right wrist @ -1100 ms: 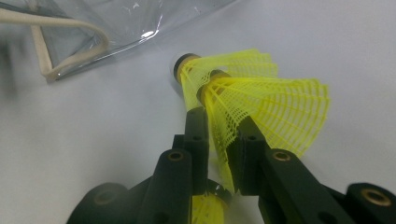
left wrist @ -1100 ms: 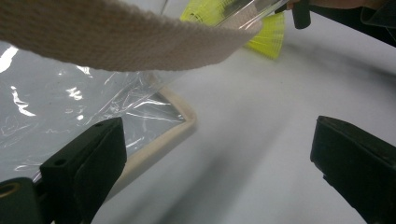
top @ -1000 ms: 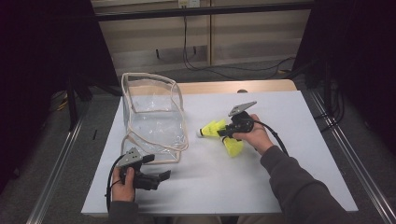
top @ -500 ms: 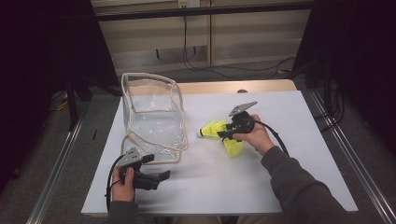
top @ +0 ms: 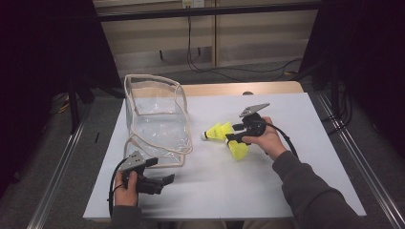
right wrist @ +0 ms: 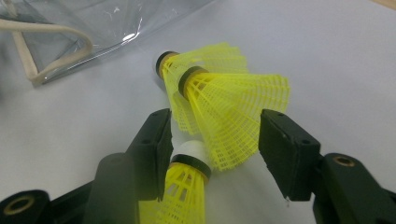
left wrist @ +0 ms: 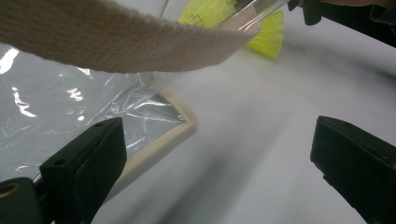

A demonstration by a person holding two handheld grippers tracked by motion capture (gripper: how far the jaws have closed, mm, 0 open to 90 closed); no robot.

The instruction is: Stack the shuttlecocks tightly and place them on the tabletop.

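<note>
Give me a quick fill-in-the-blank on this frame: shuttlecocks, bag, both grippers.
1. The shuttlecocks are coloured ____.
2. The clear bag has ____ coloured trim.
3. In the high view the bag lies nearer the ____ gripper.
4. The left gripper holds nothing; its jaws are ____.

Missing words: yellow; cream; left; open

White table top: 1 clear plastic bag with cream webbing trim, far of the left gripper, its edge just beside the jaws. 3 yellow shuttlecocks: 2 nested just ahead of the right gripper, 1 beneath it.
</note>
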